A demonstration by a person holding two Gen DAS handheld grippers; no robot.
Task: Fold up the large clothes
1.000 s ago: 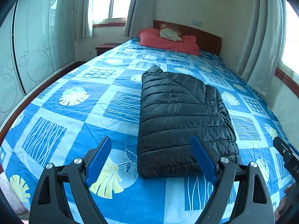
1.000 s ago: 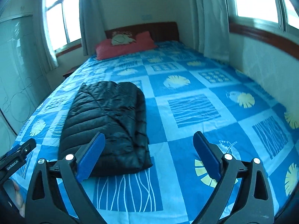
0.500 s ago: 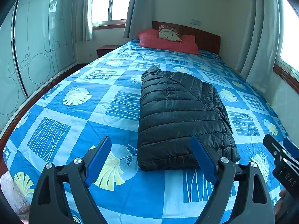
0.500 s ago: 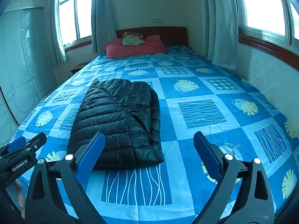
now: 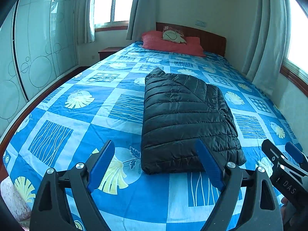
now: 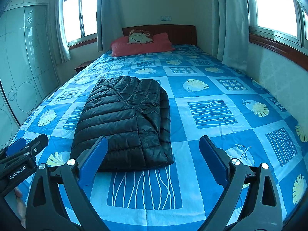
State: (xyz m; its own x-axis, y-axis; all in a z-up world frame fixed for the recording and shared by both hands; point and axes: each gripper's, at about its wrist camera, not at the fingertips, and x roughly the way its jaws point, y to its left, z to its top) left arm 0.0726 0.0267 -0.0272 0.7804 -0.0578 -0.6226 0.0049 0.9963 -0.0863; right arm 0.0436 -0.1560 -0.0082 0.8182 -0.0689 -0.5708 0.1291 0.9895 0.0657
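Observation:
A black quilted puffer jacket (image 5: pixel 184 119) lies folded into a rectangle on the blue patterned bed (image 5: pixel 80 123); it also shows in the right wrist view (image 6: pixel 125 123). My left gripper (image 5: pixel 156 163) is open and empty, above the bed's near end, short of the jacket's near edge. My right gripper (image 6: pixel 152 159) is open and empty, held to the right of the jacket's near corner. Each gripper shows at the edge of the other's view: the right one (image 5: pixel 284 163) and the left one (image 6: pixel 21 154).
Red pillows (image 5: pixel 171 44) and a patterned cushion (image 5: pixel 173 34) lie at the wooden headboard (image 6: pixel 173 32). A glass wardrobe (image 5: pixel 28 57) stands left, a nightstand (image 5: pixel 109 52) beside the bed. Curtains (image 6: pixel 233 25) and a wall run along the right.
Both grippers have pulled back and risen away from the jacket, so more of the bed and room shows. The jacket has not moved. Both stay open.

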